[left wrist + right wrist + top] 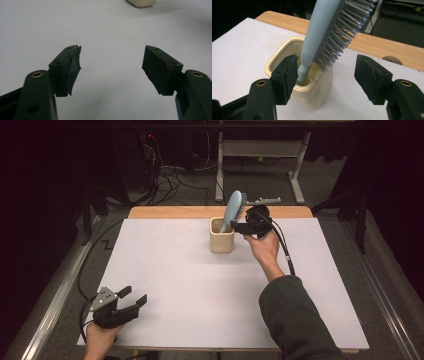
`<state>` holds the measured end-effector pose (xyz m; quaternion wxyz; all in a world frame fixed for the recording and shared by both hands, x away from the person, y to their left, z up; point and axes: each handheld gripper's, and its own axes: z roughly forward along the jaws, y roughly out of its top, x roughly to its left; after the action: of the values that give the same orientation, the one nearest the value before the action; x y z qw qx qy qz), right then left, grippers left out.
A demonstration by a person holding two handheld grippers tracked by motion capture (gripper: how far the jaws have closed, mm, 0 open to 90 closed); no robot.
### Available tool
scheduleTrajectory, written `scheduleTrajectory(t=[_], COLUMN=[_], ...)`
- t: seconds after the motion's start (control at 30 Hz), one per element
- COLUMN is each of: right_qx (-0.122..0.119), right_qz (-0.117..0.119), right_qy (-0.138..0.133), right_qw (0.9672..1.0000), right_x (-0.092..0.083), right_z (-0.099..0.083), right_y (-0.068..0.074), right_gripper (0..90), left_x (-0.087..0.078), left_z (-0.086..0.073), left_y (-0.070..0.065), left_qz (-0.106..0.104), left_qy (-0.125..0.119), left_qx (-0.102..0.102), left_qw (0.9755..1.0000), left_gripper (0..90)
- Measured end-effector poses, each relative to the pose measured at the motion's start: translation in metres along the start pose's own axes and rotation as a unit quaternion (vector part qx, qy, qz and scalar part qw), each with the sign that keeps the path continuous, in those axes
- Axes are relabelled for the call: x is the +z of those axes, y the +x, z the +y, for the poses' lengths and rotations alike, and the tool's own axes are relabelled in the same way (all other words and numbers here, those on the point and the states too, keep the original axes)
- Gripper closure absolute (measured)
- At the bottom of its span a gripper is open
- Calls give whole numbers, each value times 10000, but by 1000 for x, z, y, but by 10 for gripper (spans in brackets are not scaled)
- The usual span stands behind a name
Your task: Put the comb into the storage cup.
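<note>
Near the front left corner of the table (165, 285), the left gripper (134, 301) rests low with its jaws apart and nothing between them. Farther back, near the middle of the far edge, a cream cup (221, 240) holds a blue brush (233, 209), handle down, head leaning toward the right. The right gripper (236, 226) sits just beside the cup, its jaws apart around the brush, pads not pressing it.

White table sheet (200, 290), floor cables (170, 180)
</note>
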<state>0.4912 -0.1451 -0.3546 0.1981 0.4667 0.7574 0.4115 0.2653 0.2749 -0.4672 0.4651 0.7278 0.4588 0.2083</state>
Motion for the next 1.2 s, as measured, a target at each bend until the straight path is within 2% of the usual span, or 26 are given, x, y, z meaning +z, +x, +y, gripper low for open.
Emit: scheduleTrajectory(t=[1.2], right_qx=[-239], right_qz=[30], right_qy=[-171], right_qw=[9996], right_x=[-24], right_z=[-11], right_y=[-3], right_gripper=[350], left_x=[0], left_z=[-1], left_y=[0], left_qz=[-2], left_qy=[-29], left_qx=[19], left_qw=[10000], left_gripper=[315])
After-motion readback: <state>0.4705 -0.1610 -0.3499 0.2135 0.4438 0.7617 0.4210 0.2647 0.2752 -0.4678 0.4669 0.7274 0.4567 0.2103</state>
